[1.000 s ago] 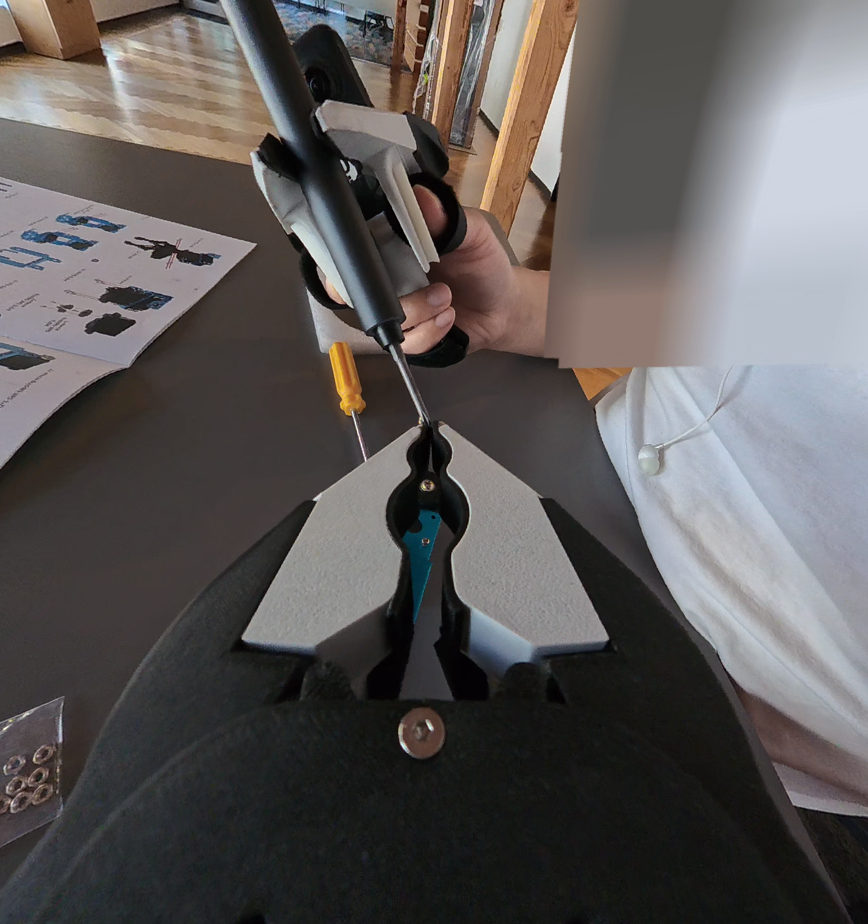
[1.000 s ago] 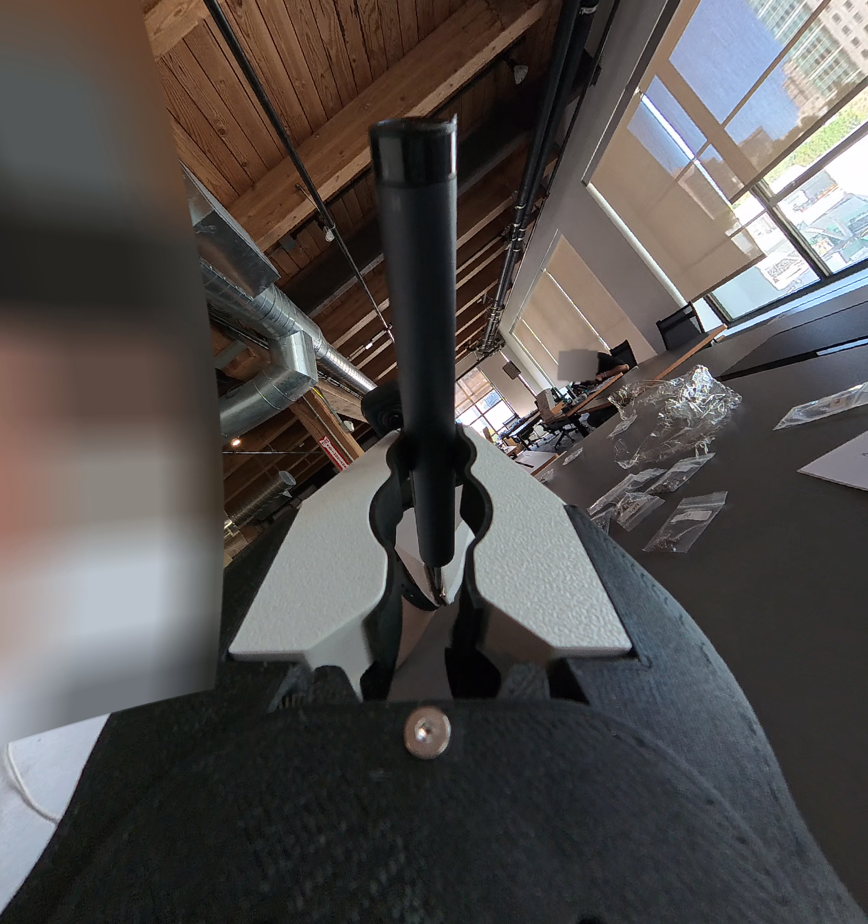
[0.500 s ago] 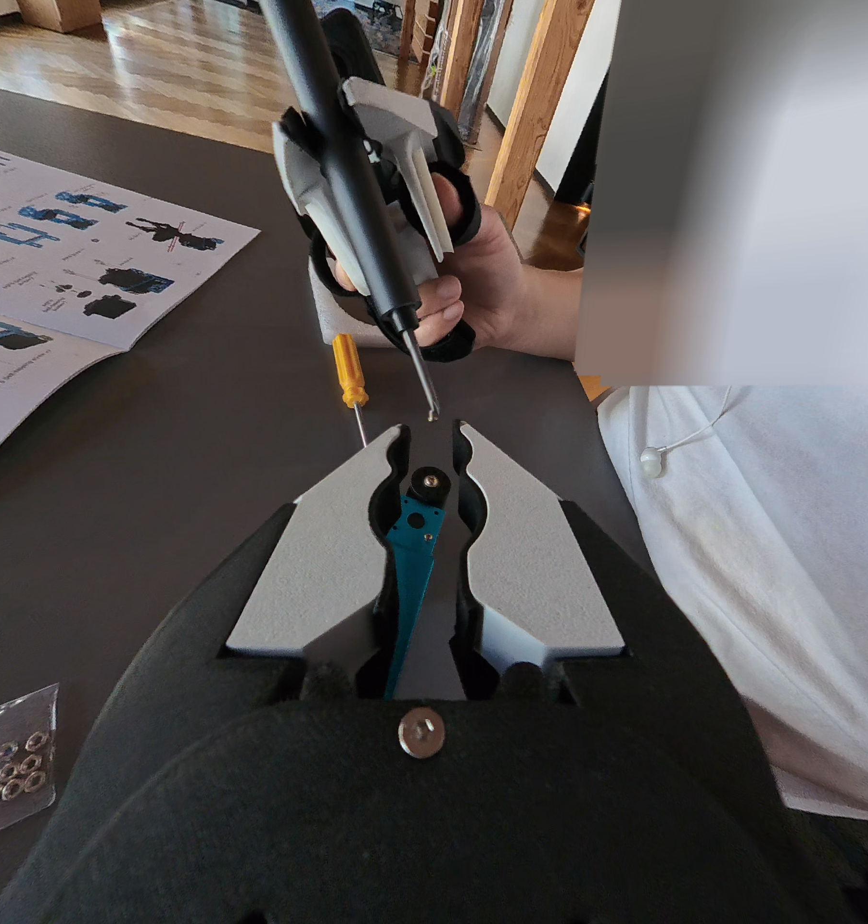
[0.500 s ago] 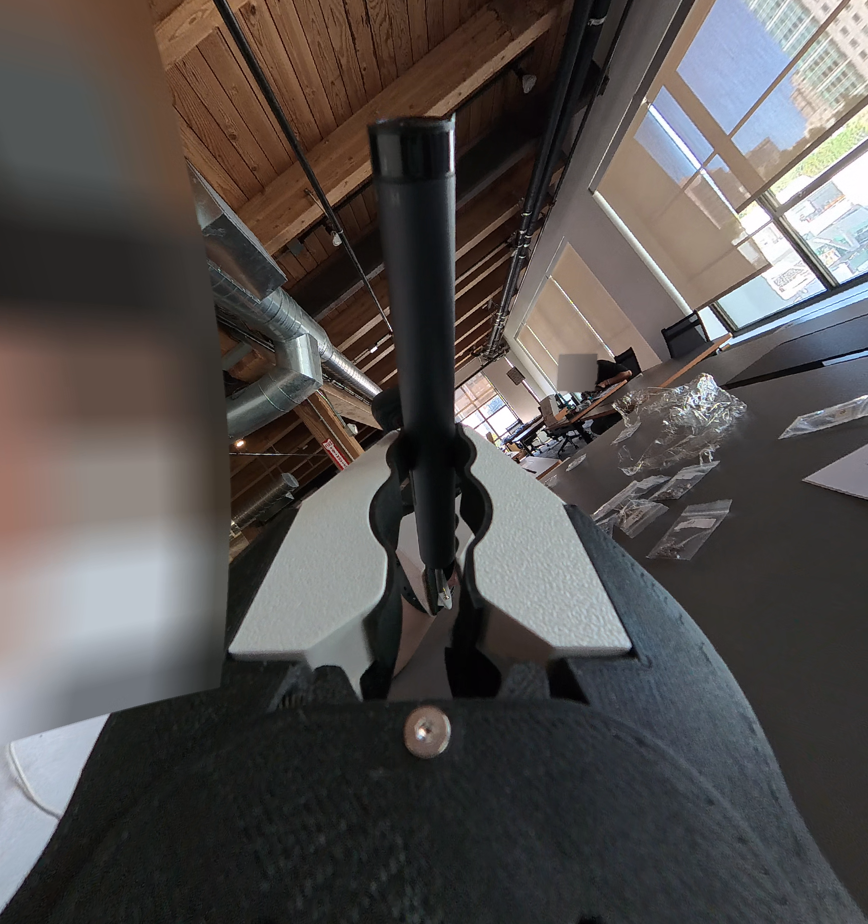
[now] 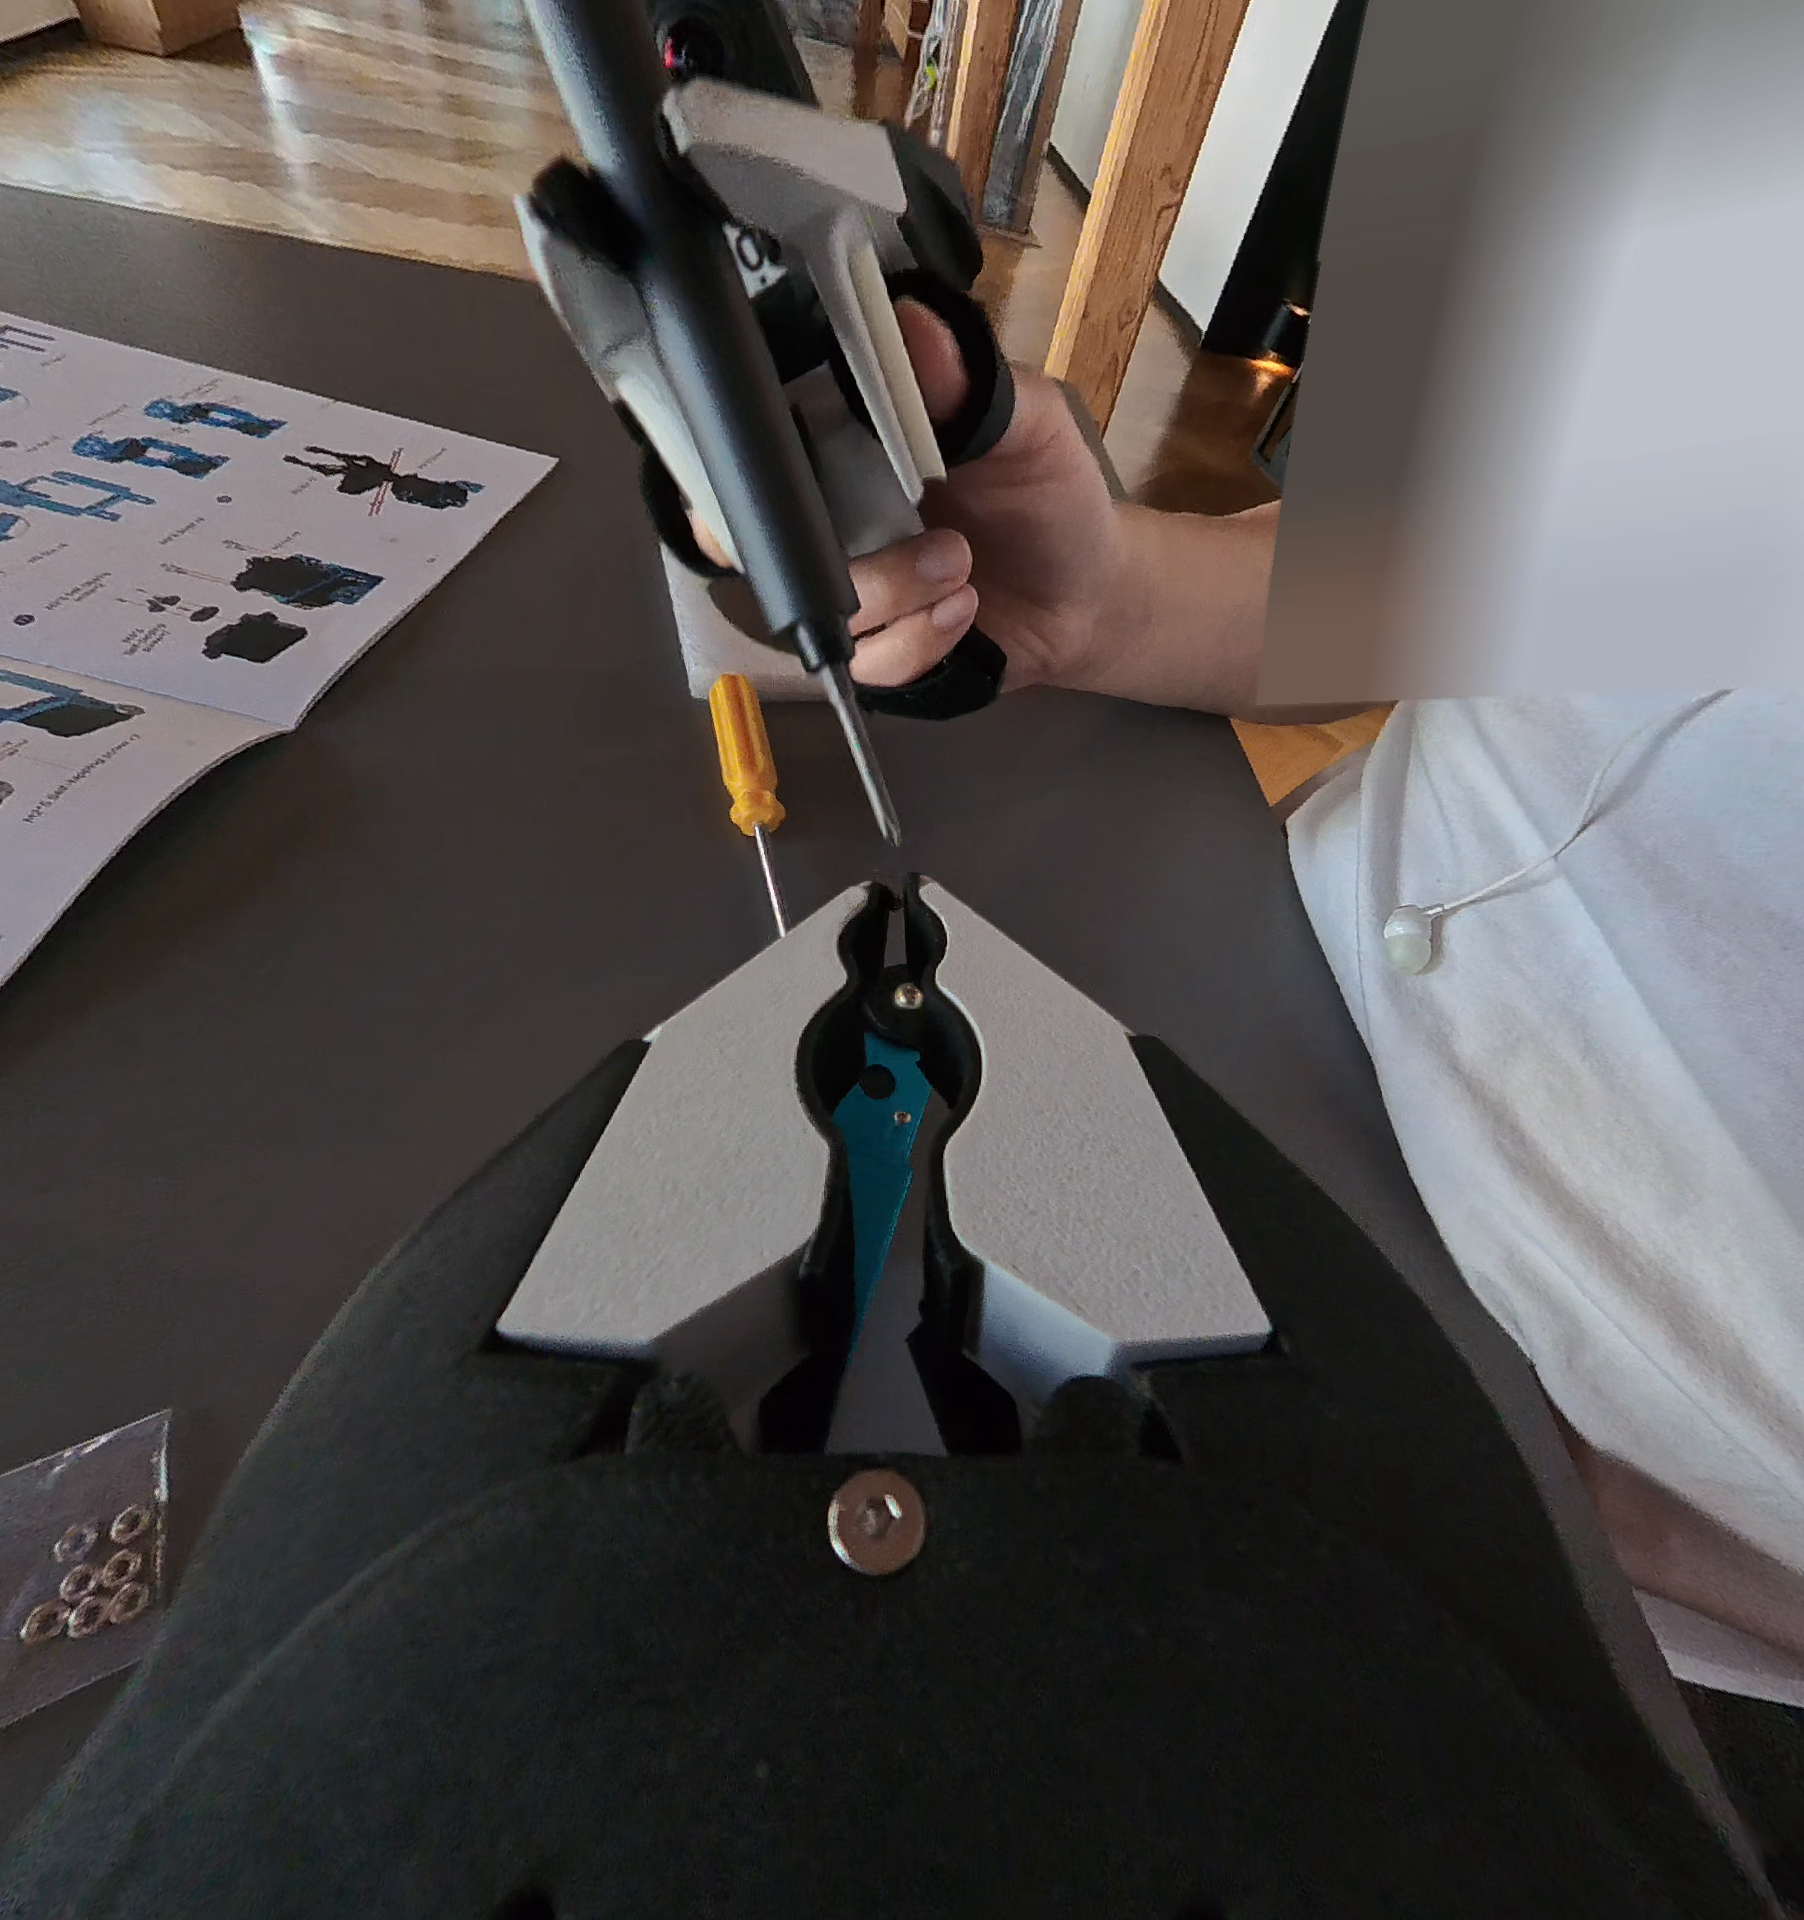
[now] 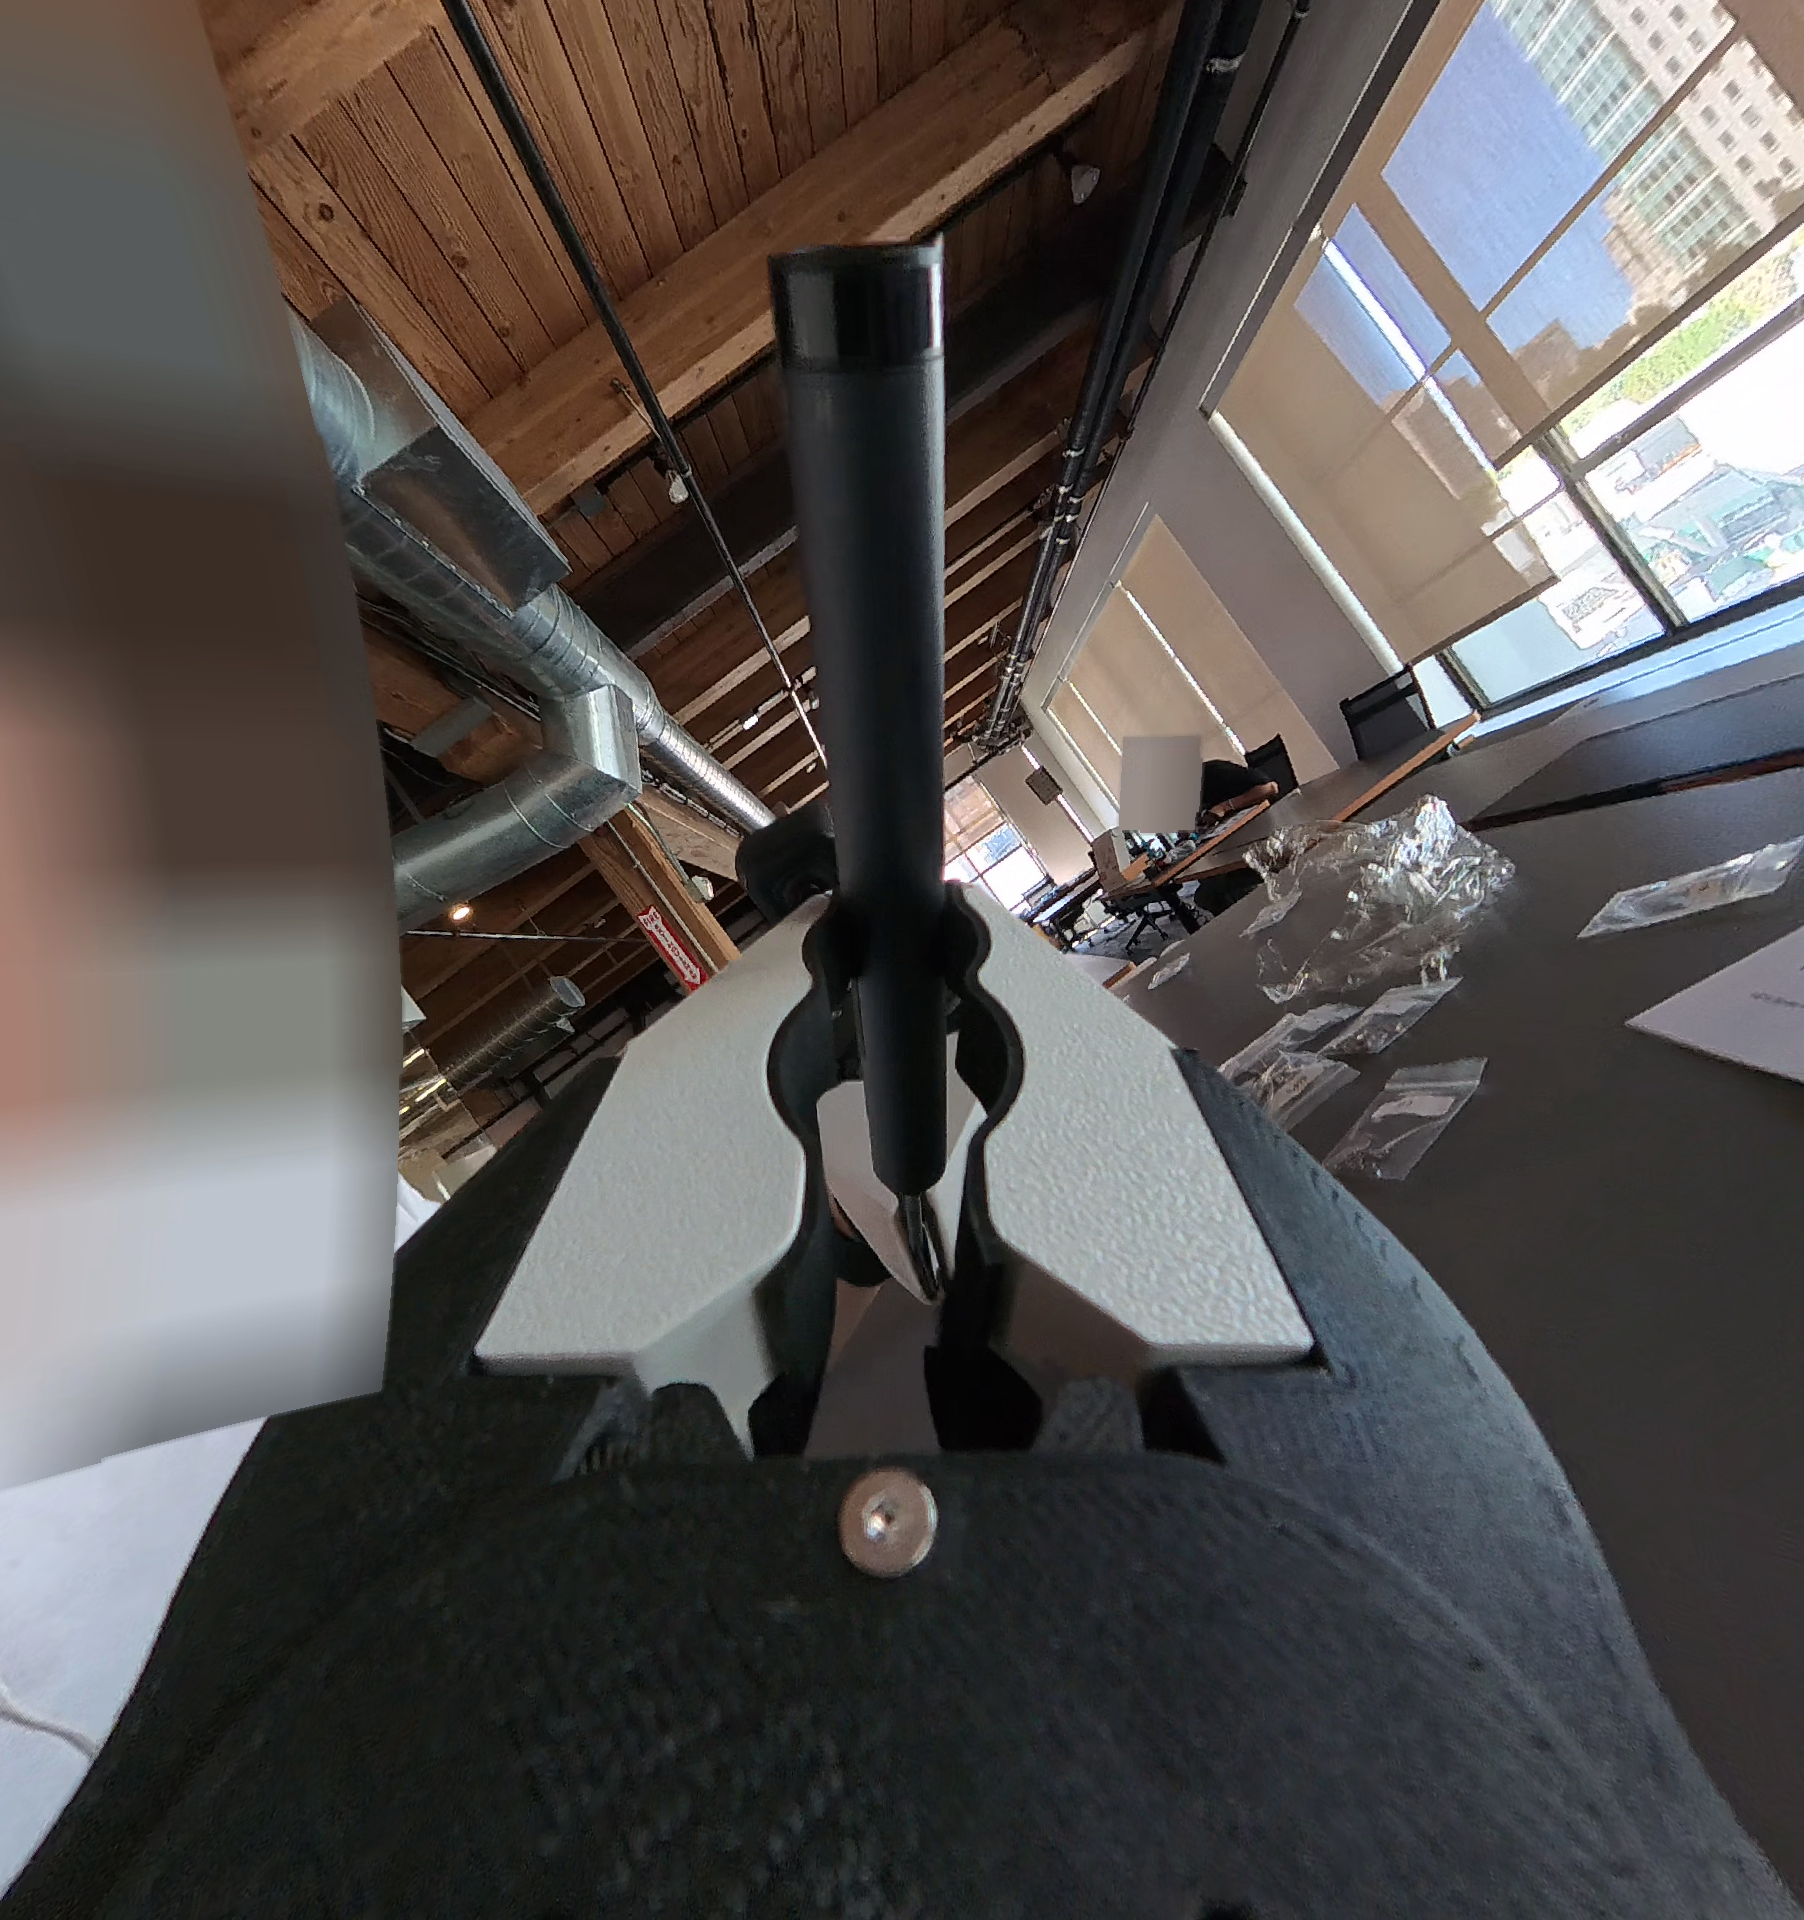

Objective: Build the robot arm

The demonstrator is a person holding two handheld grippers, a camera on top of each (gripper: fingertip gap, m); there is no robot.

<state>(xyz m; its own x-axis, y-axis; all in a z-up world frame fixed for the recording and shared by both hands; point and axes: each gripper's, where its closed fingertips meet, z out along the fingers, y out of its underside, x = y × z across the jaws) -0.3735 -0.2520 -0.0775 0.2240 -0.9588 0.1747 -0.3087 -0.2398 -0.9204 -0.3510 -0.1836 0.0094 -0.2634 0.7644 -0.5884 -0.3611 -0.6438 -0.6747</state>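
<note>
Left gripper point(image 5: 896, 894): pinching a teal bracket point(image 5: 877, 1143) with a black hub, screw facing up toward the driver.
Right gripper point(image 6: 887, 914): clamping a black driver point(image 6: 882, 727); its tip point(image 5: 887, 826) is hovering just above the left claw.
Left view only: orange screwdriver point(image 5: 742, 753), manual point(image 5: 150, 540), bag of nuts point(image 5: 56, 1558) lying on the table point(image 5: 358, 987).
Right view only: clear bags point(image 6: 1376, 914).

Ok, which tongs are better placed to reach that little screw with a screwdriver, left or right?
Right, probably. The right tongs are shut on the black screwdriver, its tip just above the left tongs. Those are shut on the teal part bearing the screw. The orange screwdriver lies unheld.
</note>
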